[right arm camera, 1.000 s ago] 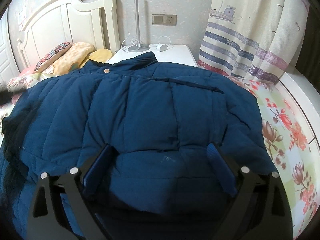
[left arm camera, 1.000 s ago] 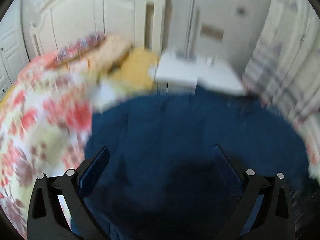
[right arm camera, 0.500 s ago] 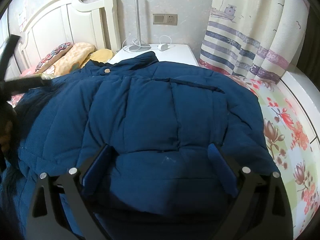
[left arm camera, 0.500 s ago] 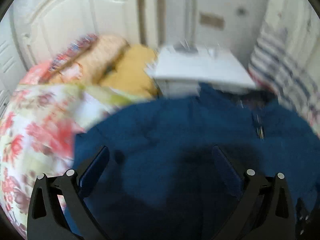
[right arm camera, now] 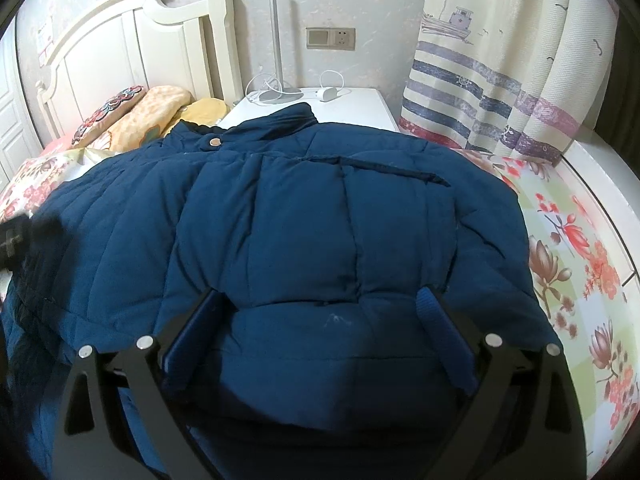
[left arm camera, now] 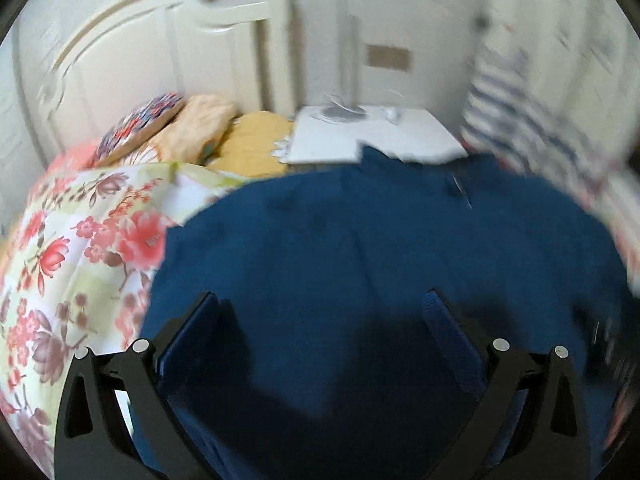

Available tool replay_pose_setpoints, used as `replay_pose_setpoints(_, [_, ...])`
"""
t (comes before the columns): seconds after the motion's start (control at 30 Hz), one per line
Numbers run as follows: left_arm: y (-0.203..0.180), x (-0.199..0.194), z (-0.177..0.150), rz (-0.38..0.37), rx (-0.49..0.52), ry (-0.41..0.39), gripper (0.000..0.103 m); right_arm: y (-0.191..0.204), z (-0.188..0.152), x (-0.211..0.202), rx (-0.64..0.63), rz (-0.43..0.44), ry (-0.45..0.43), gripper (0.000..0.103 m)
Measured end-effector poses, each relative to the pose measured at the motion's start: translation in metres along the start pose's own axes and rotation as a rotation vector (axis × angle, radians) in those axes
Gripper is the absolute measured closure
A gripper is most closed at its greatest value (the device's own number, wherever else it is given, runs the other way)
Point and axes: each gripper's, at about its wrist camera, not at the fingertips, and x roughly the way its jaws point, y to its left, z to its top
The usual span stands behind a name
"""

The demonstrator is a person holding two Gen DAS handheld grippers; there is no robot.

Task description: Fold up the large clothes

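A large dark blue padded jacket (right arm camera: 304,232) lies spread on the bed, its collar (right arm camera: 276,120) toward the nightstand. My right gripper (right arm camera: 318,308) is open, low over the jacket's near part, and the padded cloth bulges up between its fingers. In the blurred left wrist view the same jacket (left arm camera: 360,248) fills the middle, and my left gripper (left arm camera: 320,308) hangs open above its left part. At the left edge of the right wrist view, the dark blurred shape is the left gripper (right arm camera: 16,236).
The bed has a floral cover (right arm camera: 576,248) and pillows (right arm camera: 132,112) against a white headboard (right arm camera: 132,44). A white nightstand (right arm camera: 352,108) with a lamp pole and cables stands behind the jacket. A striped curtain (right arm camera: 500,80) hangs at the right, above a white ledge.
My left gripper has swung over the jacket's left side, its view shifting right to left, then steadying. In the right view it dropped lower at the left edge. The right gripper stayed put.
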Motion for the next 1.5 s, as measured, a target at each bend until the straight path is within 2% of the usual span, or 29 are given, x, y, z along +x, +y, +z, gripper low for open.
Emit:
replay_pose_setpoints(0.03, [-0.008,0.006,-0.012,0.025,0.046,0.008,0.004,0.000,0.000,0.000,0.000,0.000,0.000,0.006])
replay_pose_setpoints(0.07, [-0.011,0.010,-0.014,0.024,0.047,-0.001,0.004,0.001,0.000,0.000,-0.001,0.000,0.000,0.006])
replay_pose_setpoints(0.17, [-0.001,0.019,-0.011,-0.030,-0.006,0.029,0.004,0.001,0.000,0.000,0.000,0.000,0.001,0.005])
replay_pose_setpoints(0.37, [-0.006,0.017,-0.013,0.008,0.008,0.026,0.004,0.000,-0.001,0.000,-0.008,-0.010,0.002,0.004])
replay_pose_setpoints(0.43, [-0.005,0.002,-0.018,0.028,-0.023,0.025,0.005,0.000,-0.002,-0.001,-0.017,-0.018,0.001,0.003])
replay_pose_setpoints(0.53, [-0.008,-0.031,-0.029,-0.012,-0.015,0.012,0.005,-0.004,-0.001,-0.006,-0.028,0.019,0.044,0.003])
replay_pose_setpoints(0.6, [-0.009,-0.047,-0.040,-0.011,0.016,0.027,0.005,-0.003,0.002,-0.021,-0.040,0.026,0.094,0.003])
replay_pose_setpoints(0.67, [-0.005,-0.060,-0.054,-0.021,0.025,0.044,0.005,-0.002,-0.001,-0.052,-0.030,0.068,0.083,0.003])
replay_pose_setpoints(0.73, [0.003,-0.062,-0.074,-0.032,0.017,0.107,0.005,0.005,-0.014,-0.076,-0.090,0.073,0.062,0.003])
replay_pose_setpoints(0.77, [0.007,-0.059,-0.084,-0.042,0.004,0.135,0.005,0.011,-0.024,-0.078,-0.141,0.051,0.081,0.003])
replay_pose_setpoints(0.83, [0.013,-0.050,-0.101,-0.063,-0.016,0.157,0.004,0.021,-0.044,-0.065,-0.228,0.005,0.174,0.003])
replay_pose_setpoints(0.87, [0.015,-0.049,-0.102,-0.075,-0.030,0.142,0.004,0.023,-0.058,-0.051,-0.265,-0.014,0.242,0.003])
replay_pose_setpoints(0.93, [0.017,-0.051,-0.101,-0.067,-0.025,0.155,0.004,0.010,-0.066,-0.054,-0.184,0.028,0.219,0.003])
replay_pose_setpoints(1.0, [0.016,-0.060,-0.103,-0.037,-0.021,0.168,0.005,0.002,-0.075,-0.067,-0.129,0.024,0.267,0.003])
replay_pose_setpoints(1.03, [0.016,-0.071,-0.106,-0.033,-0.029,0.165,0.005,0.002,-0.081,-0.078,-0.130,0.031,0.269,0.003])
replay_pose_setpoints(1.1, [0.015,-0.103,-0.117,-0.092,-0.024,0.118,0.005,0.007,-0.102,-0.113,-0.162,0.115,0.226,0.003])
replay_pose_setpoints(1.17, [0.008,-0.130,-0.135,-0.091,0.025,0.083,0.005,0.018,-0.130,-0.136,-0.235,0.176,0.218,0.003])
replay_pose_setpoints(1.23, [-0.003,-0.139,-0.157,-0.076,0.099,0.105,0.005,0.027,-0.156,-0.142,-0.319,0.161,0.244,0.003])
replay_pose_setpoints(1.3, [-0.010,-0.132,-0.177,-0.036,0.148,0.146,0.004,0.026,-0.174,-0.150,-0.327,0.141,0.184,0.002])
replay_pose_setpoints(1.37, [-0.003,-0.130,-0.184,-0.063,0.100,0.130,0.004,0.018,-0.178,-0.154,-0.289,0.154,0.190,0.002])
replay_pose_setpoints(1.43, [0.004,-0.135,-0.184,-0.058,0.072,0.158,0.005,0.015,-0.178,-0.164,-0.259,0.107,0.215,0.003])
replay_pose_setpoints(1.5, [0.006,-0.157,-0.188,-0.071,0.071,0.119,0.005,0.017,-0.184,-0.186,-0.269,0.118,0.183,0.003])
